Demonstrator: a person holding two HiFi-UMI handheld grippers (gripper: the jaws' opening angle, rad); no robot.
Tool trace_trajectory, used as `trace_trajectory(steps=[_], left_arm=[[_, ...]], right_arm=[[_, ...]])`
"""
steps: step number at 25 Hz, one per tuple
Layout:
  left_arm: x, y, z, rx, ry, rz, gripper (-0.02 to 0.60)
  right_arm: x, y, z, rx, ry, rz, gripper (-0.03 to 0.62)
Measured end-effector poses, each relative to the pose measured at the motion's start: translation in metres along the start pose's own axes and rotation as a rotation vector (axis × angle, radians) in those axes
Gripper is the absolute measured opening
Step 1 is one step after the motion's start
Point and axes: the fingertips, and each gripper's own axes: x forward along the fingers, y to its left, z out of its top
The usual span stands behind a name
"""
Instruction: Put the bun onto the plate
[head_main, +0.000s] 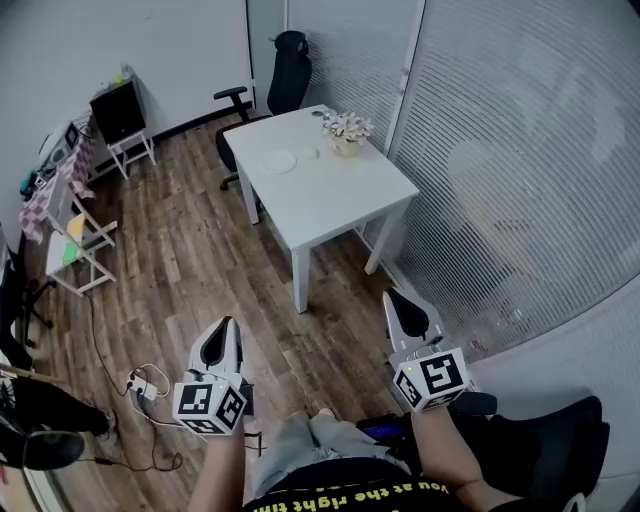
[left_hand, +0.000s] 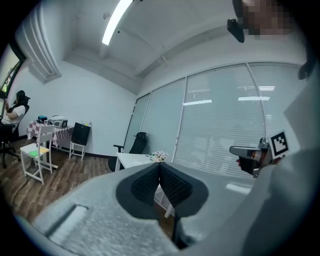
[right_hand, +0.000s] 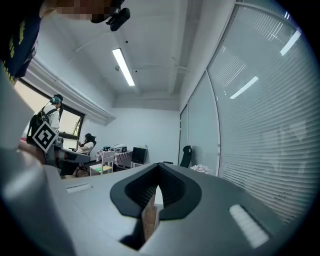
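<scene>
Step in hand: approach; pickup not yet begun. The left gripper (head_main: 222, 338) and right gripper (head_main: 402, 305) are both closed and empty, pads together. Both are held well short of the table (head_main: 340, 205). The plate (head_main: 280, 160) lies on the table's far half. The bun (head_main: 310, 153) is probably the small pale item just beside the plate, too small to confirm. Flowers (head_main: 347, 128) stand at the table's far corner. Next move: advance to the table, open one gripper's jaws, set them round the bun

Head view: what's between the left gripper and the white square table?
Bare brown wood-plank floor separates left gripper from white square table, per head view.
</scene>
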Motion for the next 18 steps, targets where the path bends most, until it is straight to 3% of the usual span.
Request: trace_trajectory(steps=[18], left_arm=[[0.026,0.013,0.010,0.012,-0.047,0.096,0.002]], right_arm=[[0.018,-0.041,-0.004,0.036,-0.036,0.017,0.003]])
